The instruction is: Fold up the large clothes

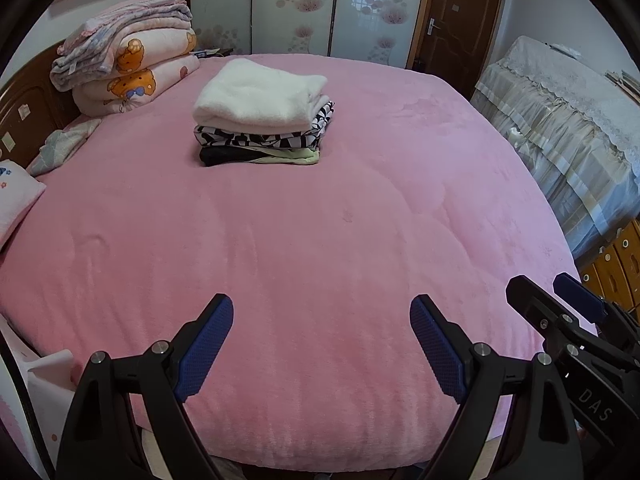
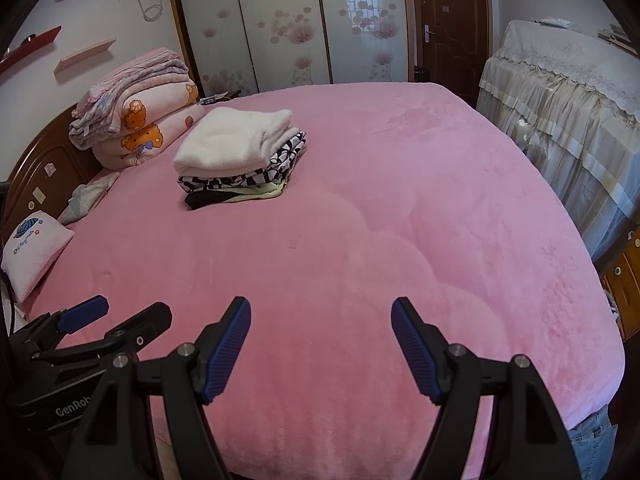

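A stack of folded clothes (image 1: 262,120) sits on the far middle of the pink bed (image 1: 320,248): a white fluffy garment (image 1: 256,96) on top, a black-and-white patterned one (image 1: 276,138) under it, a black and pale green one (image 1: 260,156) at the bottom. The stack also shows in the right wrist view (image 2: 240,160). My left gripper (image 1: 322,312) is open and empty above the bed's near edge. My right gripper (image 2: 320,316) is open and empty beside it; it also shows in the left wrist view (image 1: 552,292).
Folded quilts (image 1: 132,56) are piled by the wooden headboard (image 1: 28,112) at the far left. A small pillow (image 2: 32,252) lies at the left edge. A lace-covered cabinet (image 1: 560,120) stands right of the bed. Wardrobe doors (image 1: 296,4) and a brown door (image 1: 456,12) lie behind.
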`<action>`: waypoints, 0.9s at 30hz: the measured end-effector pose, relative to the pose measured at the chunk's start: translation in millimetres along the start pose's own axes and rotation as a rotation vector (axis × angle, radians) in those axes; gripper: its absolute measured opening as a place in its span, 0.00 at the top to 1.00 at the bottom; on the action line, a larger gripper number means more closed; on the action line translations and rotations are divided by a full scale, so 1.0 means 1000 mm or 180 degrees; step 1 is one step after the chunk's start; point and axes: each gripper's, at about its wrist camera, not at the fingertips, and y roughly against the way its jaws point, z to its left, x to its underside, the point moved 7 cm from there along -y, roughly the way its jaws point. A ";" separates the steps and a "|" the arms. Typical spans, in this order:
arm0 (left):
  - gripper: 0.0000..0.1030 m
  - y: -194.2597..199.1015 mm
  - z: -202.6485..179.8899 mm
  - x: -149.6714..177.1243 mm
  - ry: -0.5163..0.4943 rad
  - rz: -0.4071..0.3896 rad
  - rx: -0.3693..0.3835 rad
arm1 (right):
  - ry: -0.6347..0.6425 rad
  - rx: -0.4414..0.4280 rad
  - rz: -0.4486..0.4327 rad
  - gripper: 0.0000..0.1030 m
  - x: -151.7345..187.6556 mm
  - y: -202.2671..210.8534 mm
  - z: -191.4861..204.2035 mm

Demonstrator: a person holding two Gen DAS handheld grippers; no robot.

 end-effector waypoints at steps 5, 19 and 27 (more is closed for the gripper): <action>0.14 0.006 -0.002 -0.004 -0.0090 -0.0063 -0.0104 | 0.0001 -0.0034 -0.0026 0.29 -0.001 0.004 0.001; 0.14 0.012 0.000 -0.007 -0.0029 -0.0076 -0.0095 | -0.0029 -0.0088 -0.0097 0.29 -0.005 0.012 -0.001; 0.13 0.014 0.001 -0.007 0.0018 -0.0075 -0.0045 | -0.0011 -0.0014 -0.0110 0.29 -0.004 0.012 -0.004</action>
